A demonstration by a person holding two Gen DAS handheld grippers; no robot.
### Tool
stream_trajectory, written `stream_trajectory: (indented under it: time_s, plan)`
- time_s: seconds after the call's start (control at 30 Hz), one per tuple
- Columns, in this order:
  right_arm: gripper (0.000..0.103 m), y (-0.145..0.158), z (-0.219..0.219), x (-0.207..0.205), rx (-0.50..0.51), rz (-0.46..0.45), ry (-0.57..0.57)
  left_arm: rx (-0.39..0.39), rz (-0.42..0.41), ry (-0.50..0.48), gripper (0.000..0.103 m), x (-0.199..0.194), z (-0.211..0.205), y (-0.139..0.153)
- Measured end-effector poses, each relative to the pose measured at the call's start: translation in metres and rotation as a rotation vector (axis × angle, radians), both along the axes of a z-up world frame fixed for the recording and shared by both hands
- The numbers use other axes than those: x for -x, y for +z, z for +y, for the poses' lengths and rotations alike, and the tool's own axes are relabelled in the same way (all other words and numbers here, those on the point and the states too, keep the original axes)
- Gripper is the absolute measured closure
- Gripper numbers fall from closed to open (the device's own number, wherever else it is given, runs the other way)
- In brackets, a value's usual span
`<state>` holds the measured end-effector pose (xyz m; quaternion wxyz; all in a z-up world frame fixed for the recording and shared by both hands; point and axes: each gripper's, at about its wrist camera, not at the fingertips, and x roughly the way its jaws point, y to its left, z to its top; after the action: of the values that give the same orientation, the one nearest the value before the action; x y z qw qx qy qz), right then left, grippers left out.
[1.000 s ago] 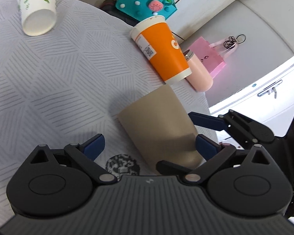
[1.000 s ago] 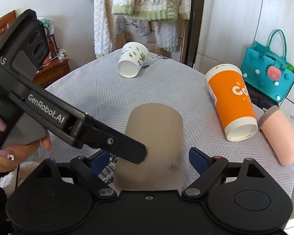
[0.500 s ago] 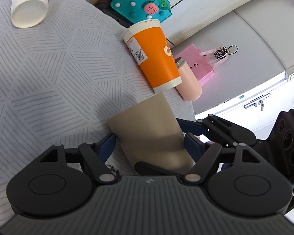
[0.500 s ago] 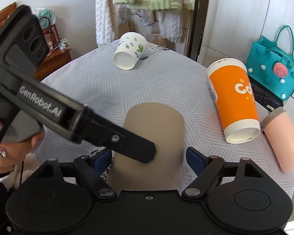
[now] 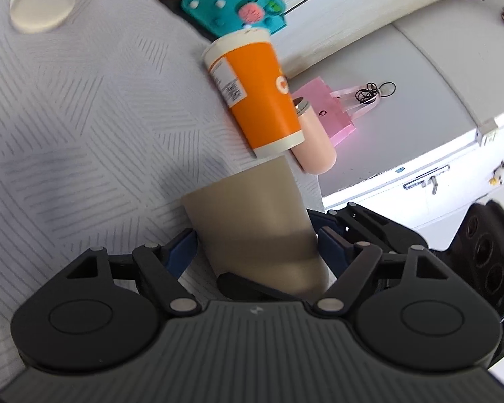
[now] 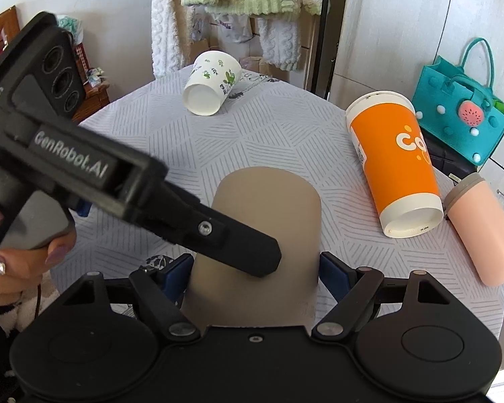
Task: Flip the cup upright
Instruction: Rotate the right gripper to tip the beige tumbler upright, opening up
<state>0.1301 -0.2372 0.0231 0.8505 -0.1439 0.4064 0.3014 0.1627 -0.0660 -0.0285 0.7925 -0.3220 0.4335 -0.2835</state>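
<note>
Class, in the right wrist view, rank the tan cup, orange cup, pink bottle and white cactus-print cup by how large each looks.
1. tan cup, though it is nearest the camera
2. orange cup
3. pink bottle
4. white cactus-print cup, farthest away

A tan paper cup [image 6: 262, 235] sits on the near part of the round grey-patterned tablecloth [image 6: 268, 141], between the right gripper [image 6: 255, 275] fingers. An orange paper cup [image 6: 396, 168] lies to its right, a pink tumbler [image 6: 480, 231] just beside that, and a white printed cup [image 6: 211, 82] lies at the far edge.
</note>
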Motion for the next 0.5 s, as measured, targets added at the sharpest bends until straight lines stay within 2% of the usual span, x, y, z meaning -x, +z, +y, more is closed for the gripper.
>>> stream_trajectory:
  time_s: [0.13, 0.43, 0.5]
  plan:
    - [0.019, 0.003, 0.004, 0.001, -0.041, -0.036, -0.022, -0.109, -0.139, 0.03, 0.028, 0.014, 0.0, 0.019]
    - [0.019, 0.0, 0.018, -0.012, -0.173, -0.124, -0.018, -0.269, -0.324, 0.076, 0.03, 0.019, 0.016, 0.041]
    - [0.02, -0.002, 0.018, -0.016, -0.232, -0.156, -0.025, -0.298, -0.375, 0.077, 0.037, 0.019, 0.022, 0.046]
